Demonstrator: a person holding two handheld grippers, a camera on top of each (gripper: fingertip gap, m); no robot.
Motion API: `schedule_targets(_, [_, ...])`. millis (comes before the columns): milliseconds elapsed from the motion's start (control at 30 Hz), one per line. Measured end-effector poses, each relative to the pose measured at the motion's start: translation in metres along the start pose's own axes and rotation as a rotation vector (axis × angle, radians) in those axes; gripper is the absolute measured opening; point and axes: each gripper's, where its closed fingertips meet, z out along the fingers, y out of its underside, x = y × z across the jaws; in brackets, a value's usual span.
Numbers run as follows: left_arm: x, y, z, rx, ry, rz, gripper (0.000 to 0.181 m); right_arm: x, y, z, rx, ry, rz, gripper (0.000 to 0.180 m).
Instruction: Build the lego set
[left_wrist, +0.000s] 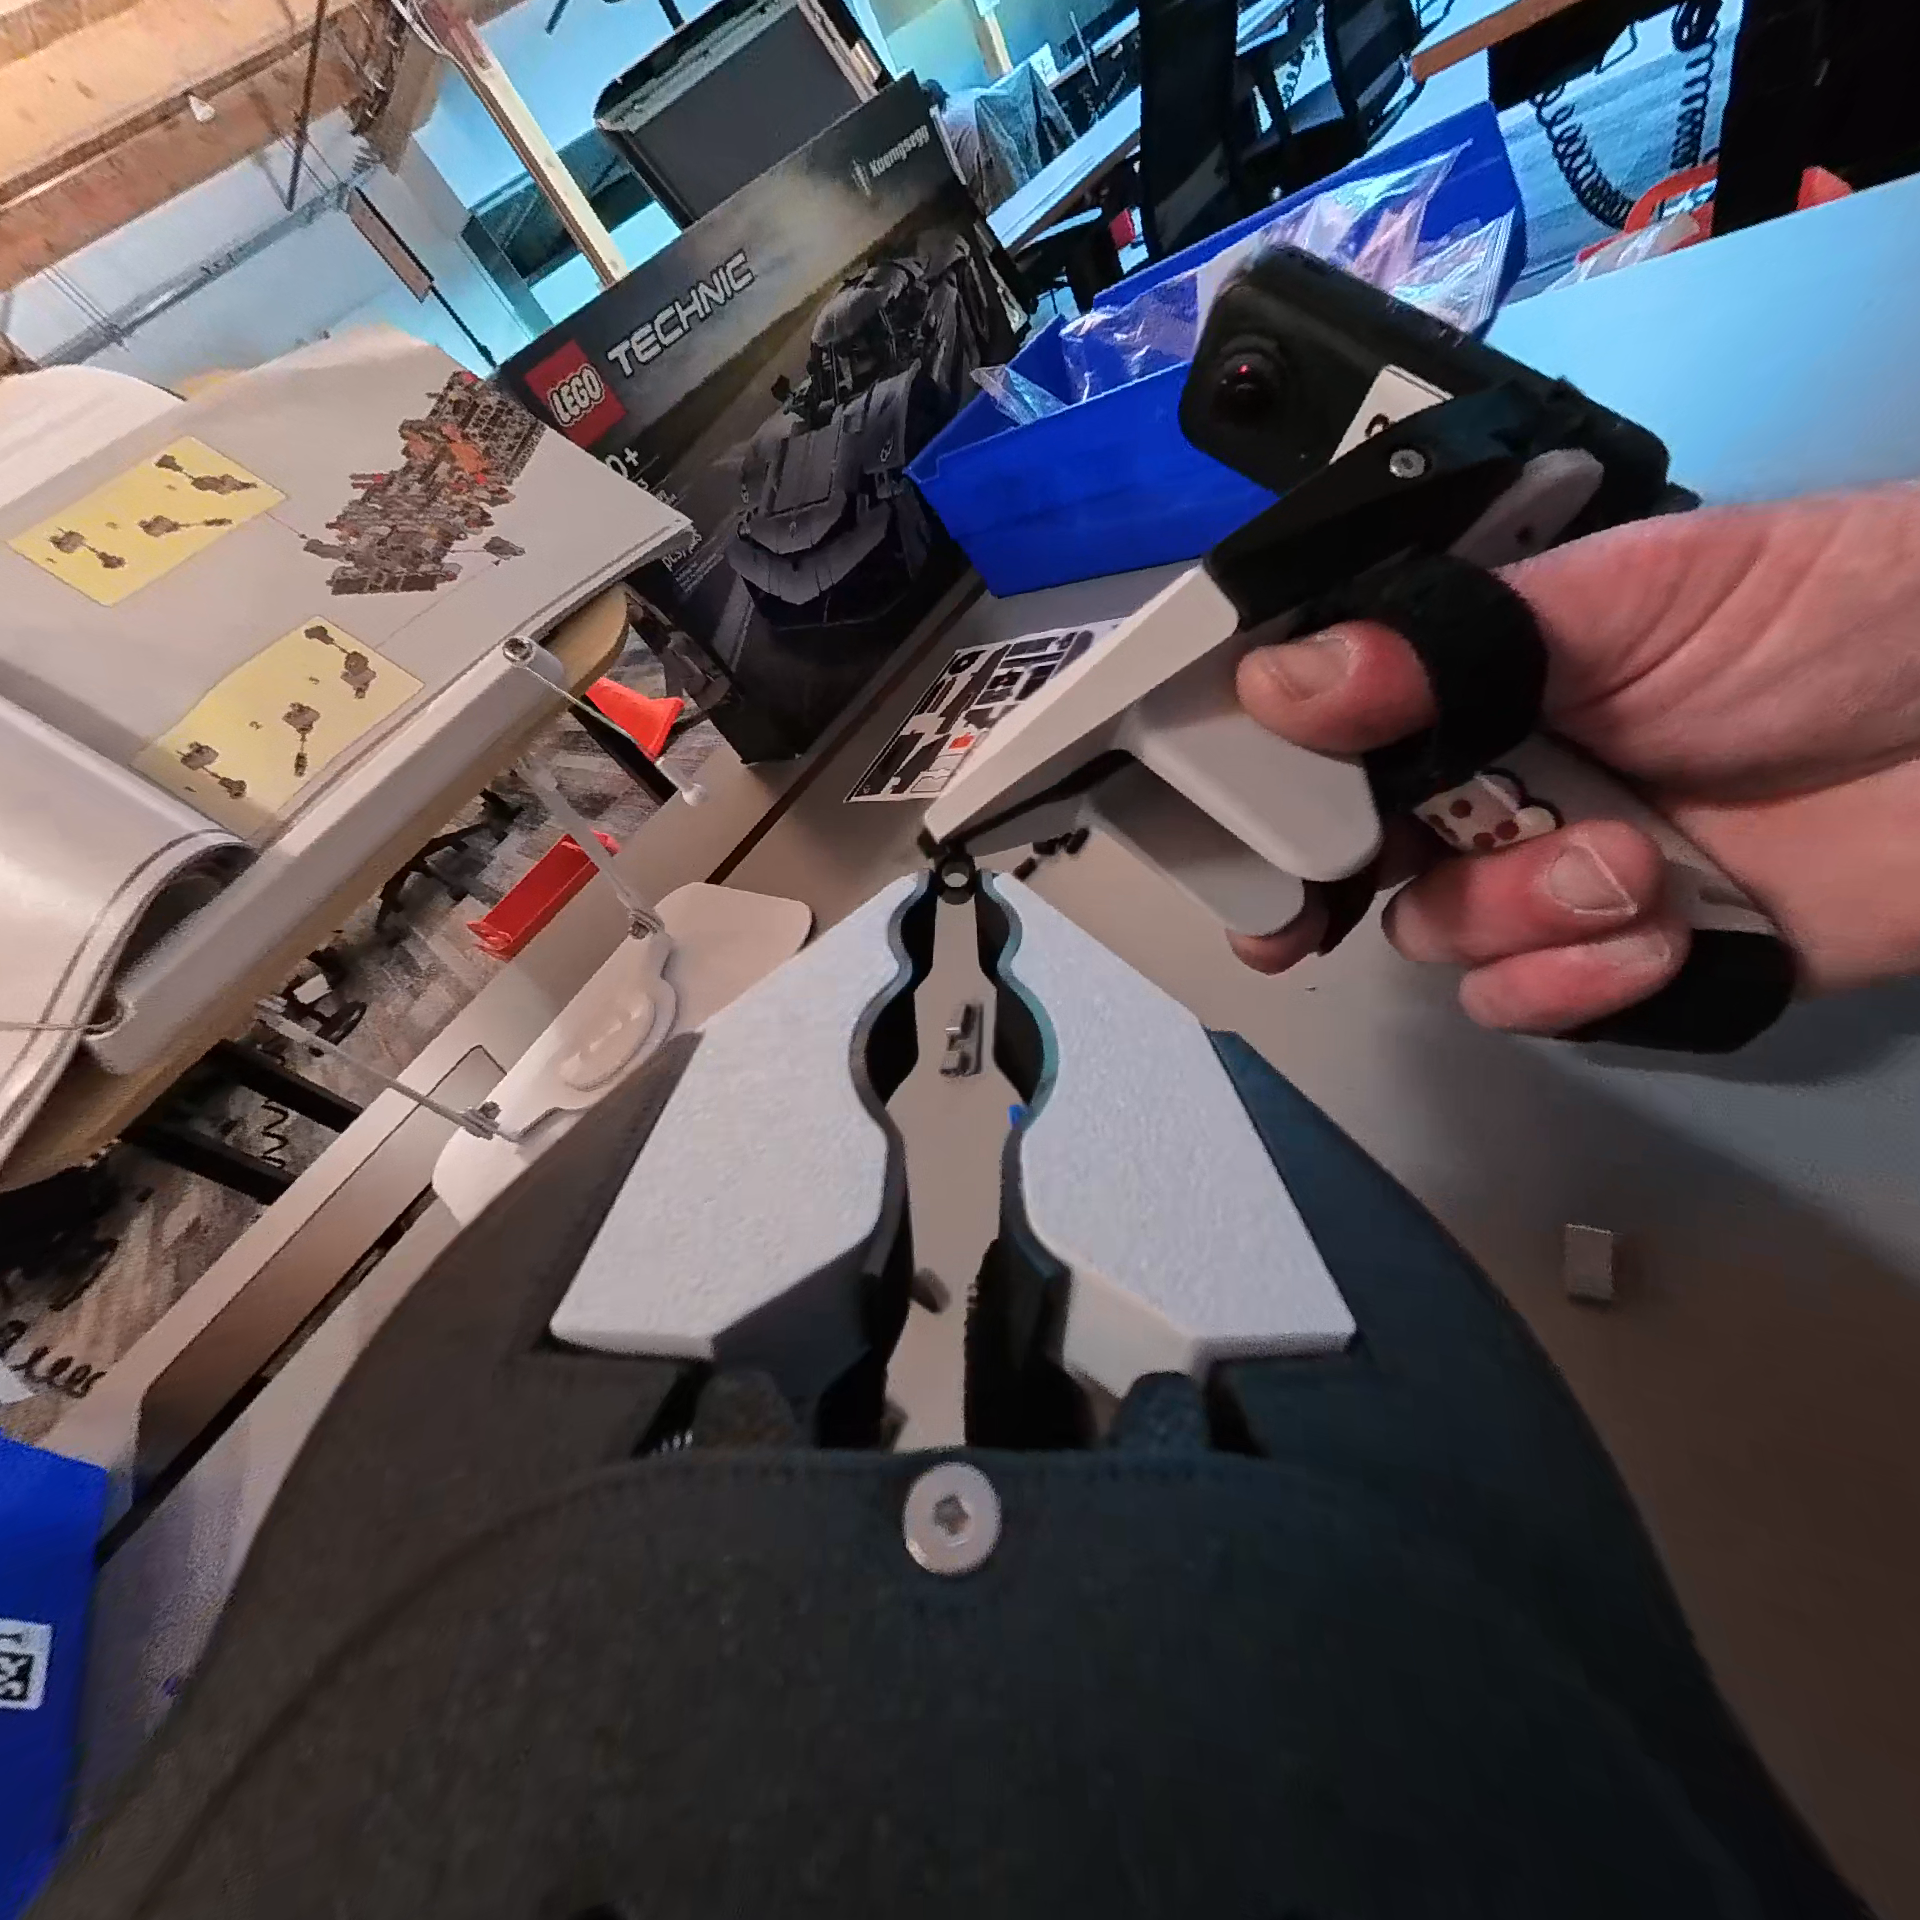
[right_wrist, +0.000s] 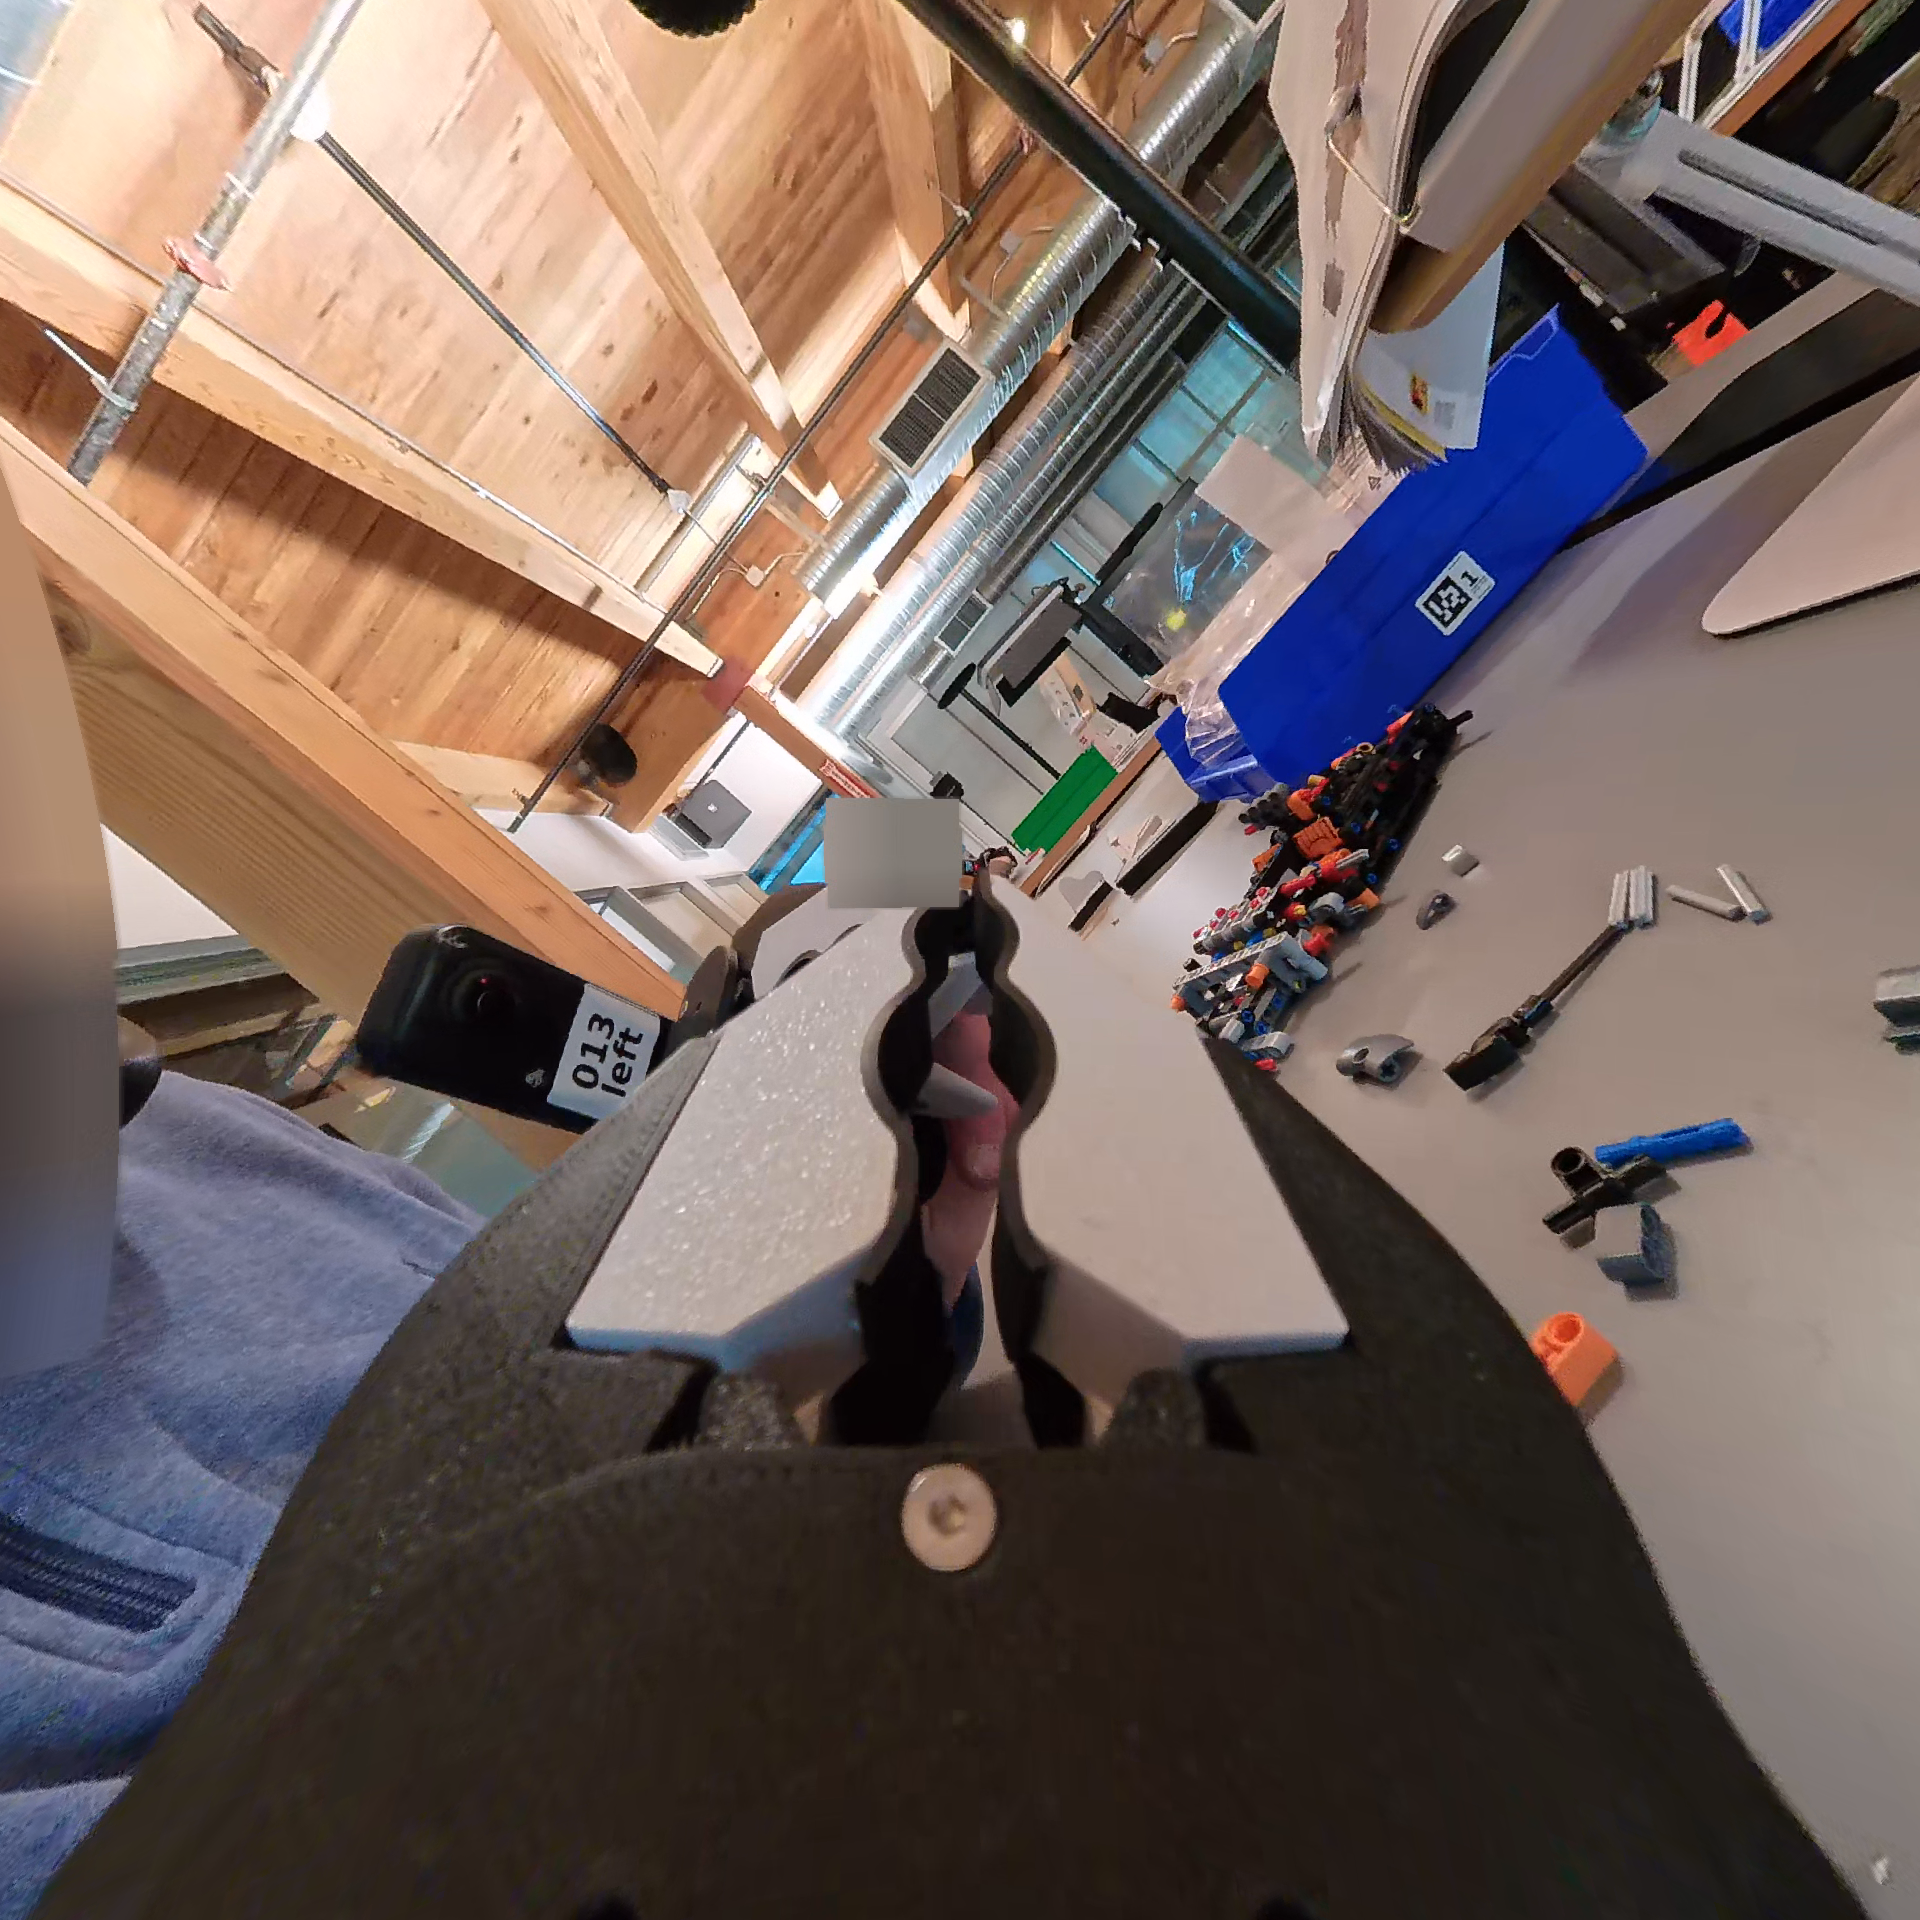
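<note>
Pinching a small black ring piece (left_wrist: 954, 876) at the very tips, left gripper (left_wrist: 956, 883) nearly closed. Meeting it tip to tip, right gripper (left_wrist: 940, 831) in a bare hand (left_wrist: 1621, 769), pressed together, possibly on the same piece; too small to tell. Lying on the grey table (right_wrist: 1714, 1558) well apart: partly built model (right_wrist: 1320, 883), loose blue pin (right_wrist: 1673, 1141), orange piece (right_wrist: 1574, 1351).

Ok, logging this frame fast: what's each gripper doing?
Left gripper: shut on a small black piece.
Right gripper: shut; whether it holds anything cannot be told.
</note>
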Motion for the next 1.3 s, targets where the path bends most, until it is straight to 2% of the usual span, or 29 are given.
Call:
schedule_targets(167, [0.006, 0.000, -0.002, -0.001, 0.037, -0.028, 0.004, -0.001, 0.004, -0.004, 0.002, 0.006, -0.009, 0.001])
schedule_targets(300, [0.009, 0.000, -0.009, 0.010, 0.069, -0.068, 0.005, -0.005, 0.003, -0.010, -0.024, 0.035, -0.041, 0.014])
schedule_targets(400, [0.002, 0.008, -0.020, 0.005, 0.077, -0.144, 0.005, -0.007, -0.013, -0.029, -0.046, 0.106, -0.169, 0.017])
schedule_targets(533, [-0.008, 0.030, -0.041, -0.052, 0.069, -0.183, 0.004, 0.008, -0.010, -0.058, -0.281, 0.308, -0.463, 0.013])
schedule_targets(667, [-0.010, 0.049, -0.057, -0.109, 0.058, -0.214, 0.005, 0.027, 0.013, -0.080, -0.546, 0.456, -0.602, 0.013])
schedule_targets(767, [-0.006, 0.063, -0.063, -0.154, 0.060, -0.227, 0.005, 0.040, 0.032, -0.073, -0.642, 0.517, -0.673, 0.014])
schedule_targets(1033, [0.007, 0.076, -0.067, -0.180, 0.071, -0.248, 0.005, 0.101, 0.051, -0.039, -0.858, 0.665, -0.788, 0.014])
schedule_targets(1167, [0.006, 0.081, -0.071, -0.179, 0.067, -0.271, 0.005, 0.115, 0.054, -0.037, -0.919, 0.696, -0.786, 0.013])
schedule_targets(1300, [0.003, 0.089, -0.075, -0.182, 0.063, -0.296, 0.005, 0.110, 0.063, -0.044, -0.989, 0.652, -0.755, 0.014])
